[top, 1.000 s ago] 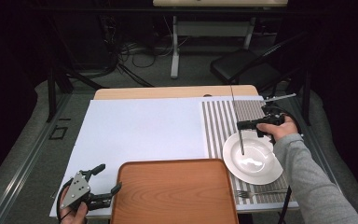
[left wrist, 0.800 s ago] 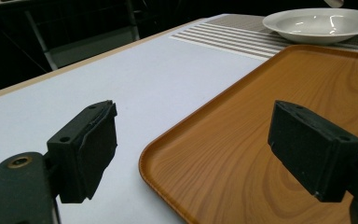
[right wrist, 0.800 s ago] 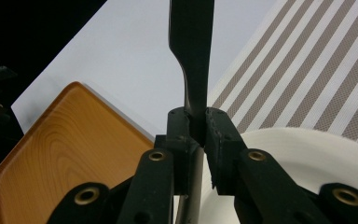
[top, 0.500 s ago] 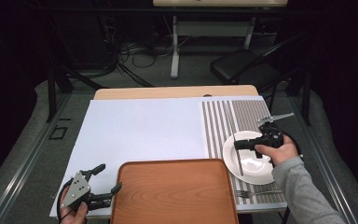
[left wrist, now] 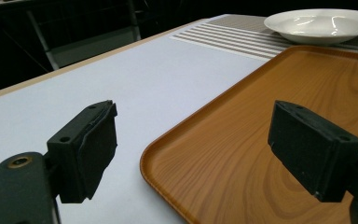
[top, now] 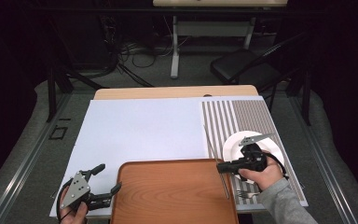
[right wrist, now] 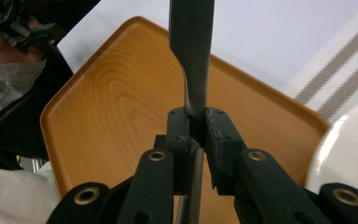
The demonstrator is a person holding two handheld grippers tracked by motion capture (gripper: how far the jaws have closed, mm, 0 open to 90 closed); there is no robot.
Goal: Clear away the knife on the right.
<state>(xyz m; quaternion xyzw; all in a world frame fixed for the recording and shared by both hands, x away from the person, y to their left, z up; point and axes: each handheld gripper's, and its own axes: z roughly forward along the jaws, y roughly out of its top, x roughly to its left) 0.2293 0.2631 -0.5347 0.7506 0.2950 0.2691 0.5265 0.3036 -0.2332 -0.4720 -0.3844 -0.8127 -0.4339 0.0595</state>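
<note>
**A:** Orange-brown wood grain under you. Is that where the knife goes?

**B:** That's my reading. My right gripper (right wrist: 196, 123) has its jaws pinched nearly together on the knife (right wrist: 191, 51). The metal runs out ahead of the pads and also back beneath them, so I hold it partway along, not at an end.

**A:** And where is it over the desk (top: 140, 126)?

**B:** From the high view, it hangs across the right edge of the tray (top: 168, 196). One end reaches toward the striped mat (top: 242, 114) and the other points at the near rim. The plate (top: 272, 144) is just to my right, and a fork (top: 244, 193) lies on the mat near my wrist.

**A:** How would you set it down well?

**B:** Carry it fully inside the rim first, so neither end rests on the raised lip. Bring it low and flat, parallel to the tray's side. Only then ease the jaws apart, because a drop from height would make it bounce or skid on that smooth surface.

**A:** And the other hand?

**B:** My left gripper (top: 109, 179) rests by the tray's near left corner. Its jaws are wide and hold nothing, and the tray's edge sits between them in the left gripper view. It could steady the tray if it slides.
</note>
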